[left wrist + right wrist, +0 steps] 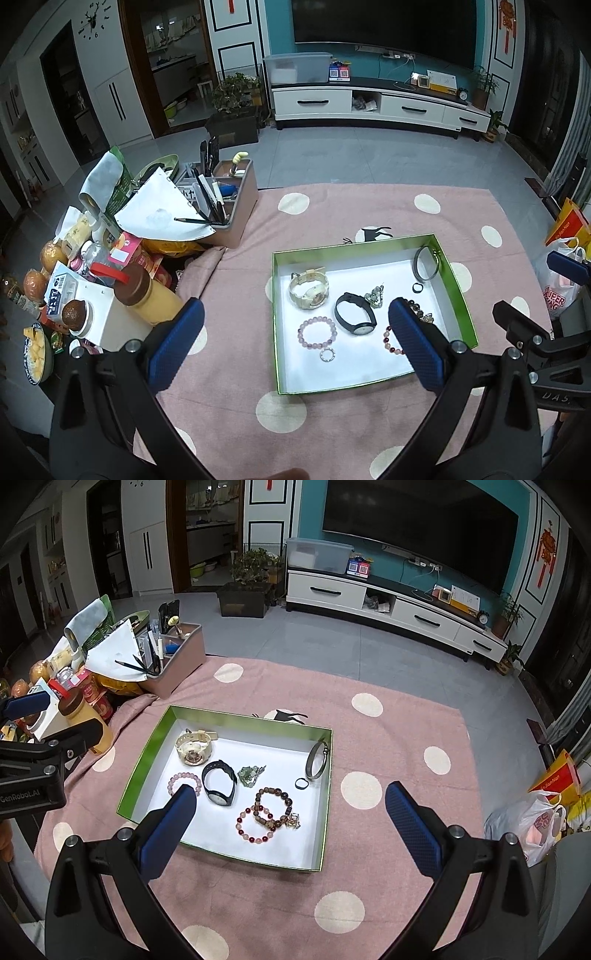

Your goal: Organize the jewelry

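The green-rimmed tray [236, 716] sits on the pink dotted cloth [388, 738], holding a cream watch [194, 747] at far left, a black watch [219, 782], bead bracelets [258, 821] and a silver bangle [317, 761] at far right. Left gripper [295, 336] and right gripper [290, 821] hover above, both spread wide, holding and touching nothing.

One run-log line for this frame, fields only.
left gripper: open, empty | right gripper: open, empty | green box: watches, bead bracelets, bangle, rings inside | stage: both hovering, nothing grasped
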A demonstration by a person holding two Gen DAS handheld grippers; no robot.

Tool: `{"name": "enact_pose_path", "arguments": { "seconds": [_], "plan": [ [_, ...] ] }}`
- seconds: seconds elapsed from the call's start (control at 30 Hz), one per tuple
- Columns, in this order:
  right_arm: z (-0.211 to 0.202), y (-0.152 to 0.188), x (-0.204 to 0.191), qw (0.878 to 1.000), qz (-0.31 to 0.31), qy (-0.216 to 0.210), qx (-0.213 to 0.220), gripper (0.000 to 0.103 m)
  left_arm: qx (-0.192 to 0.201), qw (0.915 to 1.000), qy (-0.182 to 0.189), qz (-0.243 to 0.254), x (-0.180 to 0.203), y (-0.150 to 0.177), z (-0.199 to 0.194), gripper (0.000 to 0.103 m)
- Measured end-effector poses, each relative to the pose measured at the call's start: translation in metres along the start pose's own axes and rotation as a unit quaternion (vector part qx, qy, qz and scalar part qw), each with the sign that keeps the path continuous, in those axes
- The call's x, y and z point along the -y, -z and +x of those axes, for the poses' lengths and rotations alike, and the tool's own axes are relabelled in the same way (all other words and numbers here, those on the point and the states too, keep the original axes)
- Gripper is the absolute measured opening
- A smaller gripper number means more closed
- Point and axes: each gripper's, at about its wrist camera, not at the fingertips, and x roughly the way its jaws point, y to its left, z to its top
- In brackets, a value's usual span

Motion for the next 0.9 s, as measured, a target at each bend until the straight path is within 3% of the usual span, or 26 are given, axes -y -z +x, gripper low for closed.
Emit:
{"name": "enact_pose_path", "arguments": {
  "seconds": [0.9],
  "plan": [
    [0.007, 0.003, 0.005, 1.000, 0.004, 0.001, -0.002, 0.102, -0.007, 1.0000, -0.003, -0.004, -0.008, 0.007, 0.016, 0.101]
  ]
}}
